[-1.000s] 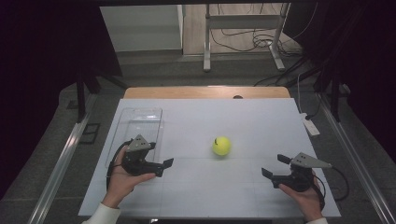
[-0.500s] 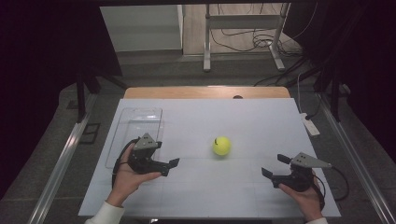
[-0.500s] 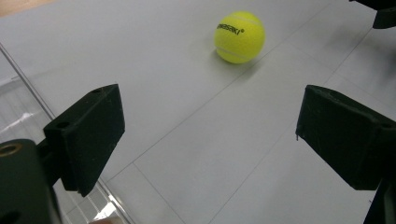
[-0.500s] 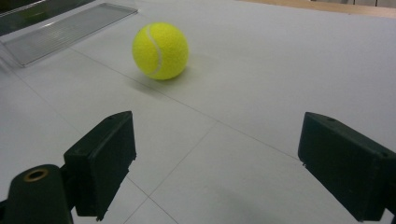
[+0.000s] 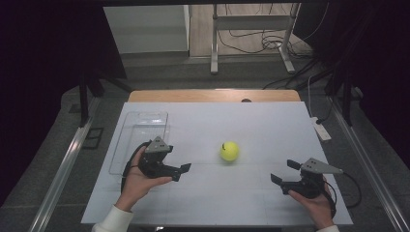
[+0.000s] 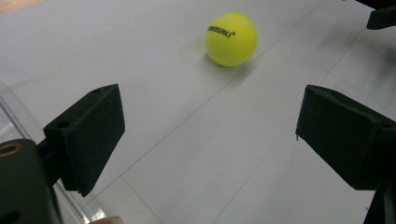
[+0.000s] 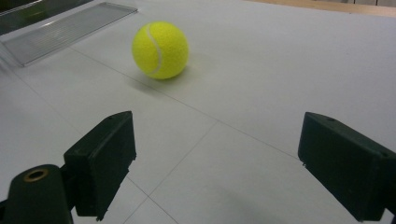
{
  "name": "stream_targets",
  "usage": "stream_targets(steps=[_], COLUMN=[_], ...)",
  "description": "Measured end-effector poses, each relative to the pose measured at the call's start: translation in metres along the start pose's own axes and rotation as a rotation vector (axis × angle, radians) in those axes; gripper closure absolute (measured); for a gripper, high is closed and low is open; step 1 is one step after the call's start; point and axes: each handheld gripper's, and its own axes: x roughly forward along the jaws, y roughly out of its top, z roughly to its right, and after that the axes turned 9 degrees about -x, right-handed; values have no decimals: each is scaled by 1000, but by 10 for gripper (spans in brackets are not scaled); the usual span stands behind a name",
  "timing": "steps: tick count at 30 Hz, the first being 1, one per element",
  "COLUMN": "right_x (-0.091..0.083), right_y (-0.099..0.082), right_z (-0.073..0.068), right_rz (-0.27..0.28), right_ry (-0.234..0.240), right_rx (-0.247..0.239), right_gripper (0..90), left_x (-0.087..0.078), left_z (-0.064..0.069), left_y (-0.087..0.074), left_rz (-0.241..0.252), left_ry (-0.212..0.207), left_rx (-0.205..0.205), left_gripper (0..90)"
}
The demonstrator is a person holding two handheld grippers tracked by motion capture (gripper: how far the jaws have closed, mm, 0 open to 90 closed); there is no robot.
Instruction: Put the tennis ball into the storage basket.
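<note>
A yellow tennis ball (image 5: 229,151) lies on the white table top (image 5: 241,121), near the middle. My left gripper (image 5: 182,172) sits left of the ball, held in a hand, pointing right toward it, jaws open and empty. In the left gripper view the ball (image 6: 231,38) lies ahead, beyond the open jaws of the left gripper (image 6: 210,135). My right gripper (image 5: 284,171) rests at the front right, pointing left, open and empty. Its own view shows the ball (image 7: 160,49) ahead and to the left of the right gripper (image 7: 215,163).
A clear plastic tray (image 5: 145,130) lies at the table's left side, just behind the left hand; it also appears as the tray (image 7: 70,28) far off. A white power strip (image 5: 321,129) sits off the table's right edge. A metal stand and cables are on the floor behind.
The left hand and its gripper have shifted slightly to the right, toward the ball. The right gripper and the ball have stayed put.
</note>
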Motion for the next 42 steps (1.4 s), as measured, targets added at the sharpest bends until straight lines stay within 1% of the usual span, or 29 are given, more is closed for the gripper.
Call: stream_targets(steps=[10, 22, 26, 27, 42], right_x=[1, 1, 2, 2, 2], right_y=[0, 0, -1, -1, -1], right_z=[0, 0, 0, 0, 0], right_rz=[-2, -6, -8, -8, -10], right_ry=[0, -1, -2, -1, -3], right_rx=[-4, -4, -3, -1, -1], right_gripper=[114, 115, 116, 115, 117], left_x=[13, 26, 30, 31, 43], left_z=[7, 15, 17, 18, 22], left_y=[9, 18, 21, 22, 30], left_rz=[-20, -38, -44, -42, -56], left_ry=[-23, -42, -48, -48, -55], left_rx=[24, 37, 51, 46, 56], left_gripper=[84, 83, 82, 82, 80])
